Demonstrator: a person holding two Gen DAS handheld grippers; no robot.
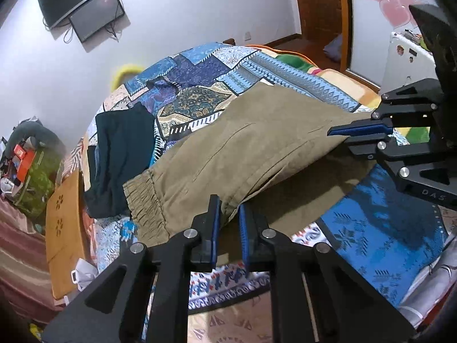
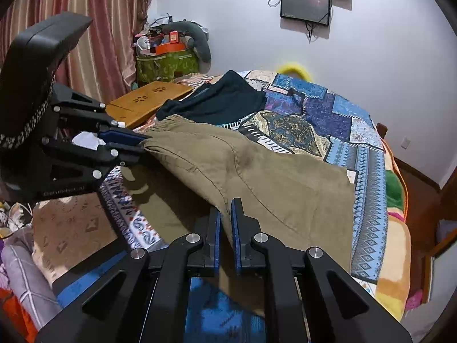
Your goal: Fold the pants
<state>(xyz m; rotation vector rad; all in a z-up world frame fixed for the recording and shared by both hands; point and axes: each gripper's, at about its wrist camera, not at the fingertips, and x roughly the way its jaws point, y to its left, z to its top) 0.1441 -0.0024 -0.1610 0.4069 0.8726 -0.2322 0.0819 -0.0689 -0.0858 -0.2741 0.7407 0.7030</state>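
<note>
Olive-khaki pants [image 1: 228, 148] lie on a patchwork bedspread, their near edge lifted off the bed. My left gripper [image 1: 229, 214] is shut on the pants next to the elastic waistband [image 1: 145, 200]. My right gripper [image 2: 225, 217] is shut on the pants' near edge further along. Each gripper shows in the other's view: the right gripper [image 1: 337, 135] pinches the cloth at the right, the left gripper [image 2: 144, 143] pinches it at the left. The pants [image 2: 257, 171] hang between them, with a lower layer flat on the bed beneath.
A dark folded garment [image 1: 120, 154] lies on the bedspread [image 1: 200, 80] just beyond the waistband. A wooden lap table [image 2: 148, 100] stands beside the bed by striped curtains. A green bag with clutter [image 2: 165, 63] sits in the corner. A screen [image 2: 305, 3] hangs on the wall.
</note>
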